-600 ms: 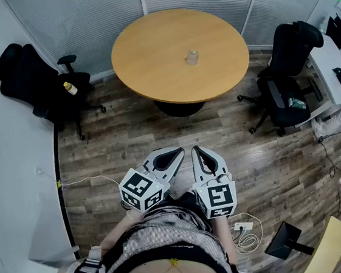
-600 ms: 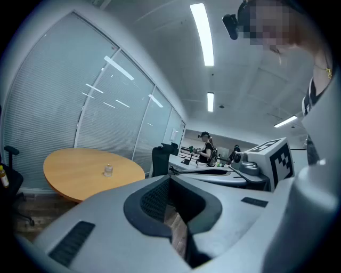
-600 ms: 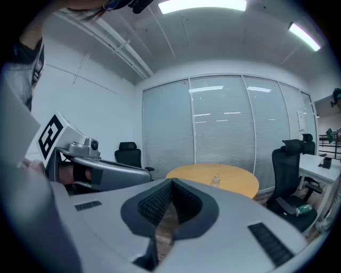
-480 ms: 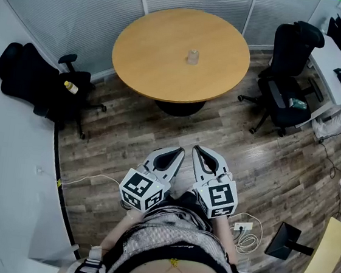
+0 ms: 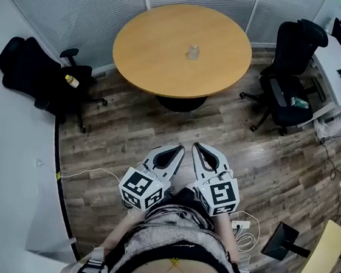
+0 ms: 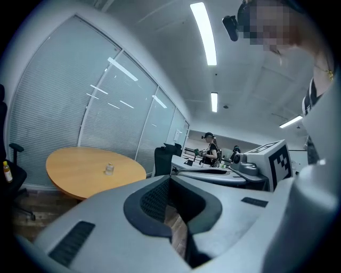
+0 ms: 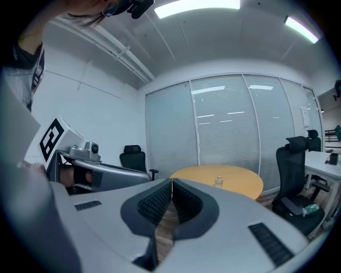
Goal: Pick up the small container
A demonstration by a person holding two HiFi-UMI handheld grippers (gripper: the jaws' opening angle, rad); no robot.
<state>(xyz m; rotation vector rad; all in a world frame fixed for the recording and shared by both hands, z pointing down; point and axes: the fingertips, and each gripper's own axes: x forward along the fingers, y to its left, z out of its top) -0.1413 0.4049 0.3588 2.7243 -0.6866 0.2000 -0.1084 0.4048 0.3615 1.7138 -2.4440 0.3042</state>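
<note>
A small clear container (image 5: 193, 51) stands alone near the middle of the round wooden table (image 5: 149, 51), far ahead of me. It also shows as a tiny jar (image 6: 109, 169) in the left gripper view and as a tiny jar (image 7: 218, 182) in the right gripper view. My left gripper (image 5: 181, 147) and right gripper (image 5: 195, 146) are held side by side close to my body over the floor, well short of the table. Both are shut, tips meeting, with nothing between them.
A black office chair (image 5: 43, 75) with a small yellow bottle (image 5: 71, 80) on its seat stands left of the table. Another black chair (image 5: 289, 85) and a white desk (image 5: 340, 66) stand on the right. Cables and a power strip (image 5: 243, 227) lie on the wooden floor. A person (image 6: 210, 149) stands far off.
The view has shifted slightly forward toward the table; the grippers stay together in front of my body and remain shut.
</note>
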